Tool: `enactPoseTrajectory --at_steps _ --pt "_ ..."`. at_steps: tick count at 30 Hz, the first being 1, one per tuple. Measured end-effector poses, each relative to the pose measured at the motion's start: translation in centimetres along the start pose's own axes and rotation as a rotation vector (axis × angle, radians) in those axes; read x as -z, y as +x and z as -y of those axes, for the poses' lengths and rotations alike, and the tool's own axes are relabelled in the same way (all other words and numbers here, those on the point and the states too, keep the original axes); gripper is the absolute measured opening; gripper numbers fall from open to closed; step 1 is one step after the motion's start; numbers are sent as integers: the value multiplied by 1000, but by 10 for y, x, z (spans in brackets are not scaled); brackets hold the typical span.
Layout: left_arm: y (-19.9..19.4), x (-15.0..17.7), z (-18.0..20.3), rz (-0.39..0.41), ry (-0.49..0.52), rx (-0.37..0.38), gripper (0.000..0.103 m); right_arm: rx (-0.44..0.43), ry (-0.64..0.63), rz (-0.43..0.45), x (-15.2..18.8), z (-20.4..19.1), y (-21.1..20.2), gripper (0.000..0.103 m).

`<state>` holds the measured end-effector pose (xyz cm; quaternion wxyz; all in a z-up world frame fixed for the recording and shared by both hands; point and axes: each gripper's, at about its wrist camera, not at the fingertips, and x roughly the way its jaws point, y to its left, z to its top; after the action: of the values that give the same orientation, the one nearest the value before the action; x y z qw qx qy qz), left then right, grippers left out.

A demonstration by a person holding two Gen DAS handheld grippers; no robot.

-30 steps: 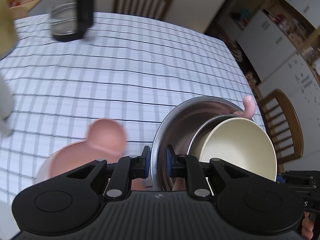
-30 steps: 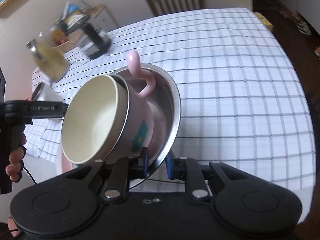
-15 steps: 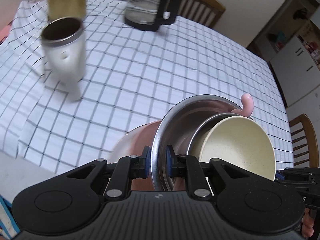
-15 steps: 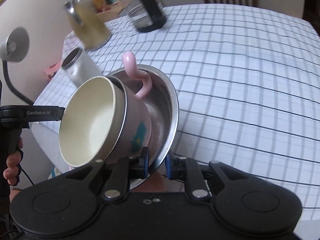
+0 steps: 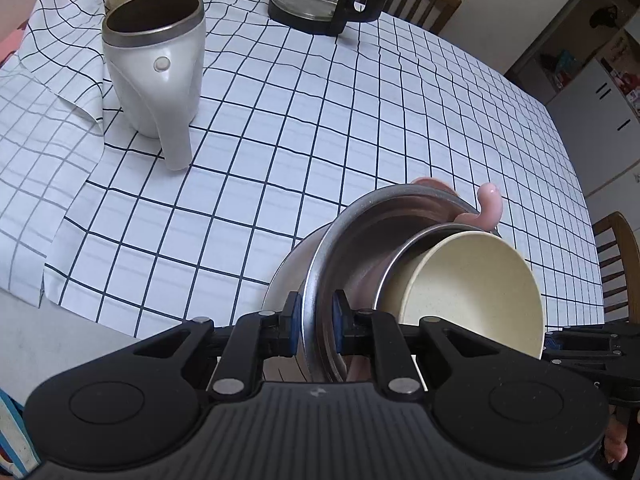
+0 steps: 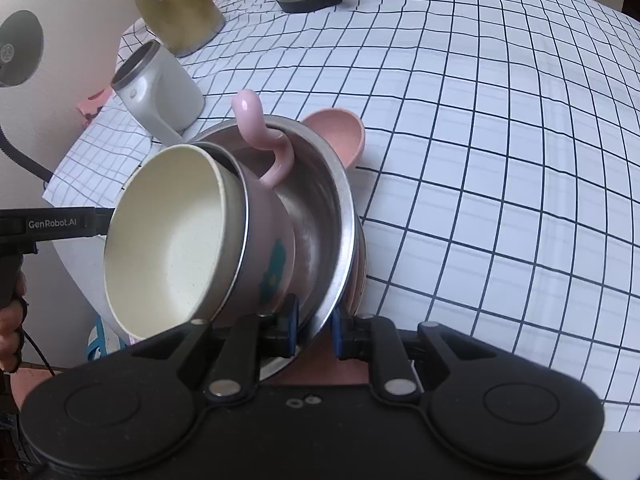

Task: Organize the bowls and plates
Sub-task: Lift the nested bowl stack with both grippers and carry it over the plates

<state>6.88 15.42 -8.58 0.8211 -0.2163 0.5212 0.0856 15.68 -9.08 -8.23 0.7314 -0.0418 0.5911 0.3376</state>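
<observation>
two grippers are clamping one steel bowl (image 5: 352, 256) by opposite rims, holding it tilted above the checked tablecloth (image 5: 360, 120) and over a pink plate (image 6: 340, 136). left gripper (image 5: 314, 324) is pinching the near rim, right gripper (image 6: 314, 326) is pinching the other. inside, a pink cup (image 6: 272, 240) is carrying a cream bowl (image 6: 168, 240). a white mug (image 5: 156, 68) is standing near.

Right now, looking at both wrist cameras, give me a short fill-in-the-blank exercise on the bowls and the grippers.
1. The left gripper and the right gripper both clamp the rim of the ____ bowl.
2. The pink mug nested in it holds a ____ coloured bowl.
3. Beneath the stack lies a ____ dish with a round ear.
4. The tablecloth has a ____ pattern.

Missing words: steel; cream; pink; checked
</observation>
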Motion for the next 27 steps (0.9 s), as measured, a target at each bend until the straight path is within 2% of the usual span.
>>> enactPoseTrajectory --at_steps 18,23,25,27 --pt "21 3 -8 -39 64 33 15 36 62 21 1 0 8 19" --pt "18 5 -3 0 124 40 15 60 68 34 3 -1 5 23" --pt "17 5 -2 7 131 45 15 69 73 51 5 -1 2 28" --pt "15 6 -3 22 131 39 15 73 78 61 6 1 -2 28"
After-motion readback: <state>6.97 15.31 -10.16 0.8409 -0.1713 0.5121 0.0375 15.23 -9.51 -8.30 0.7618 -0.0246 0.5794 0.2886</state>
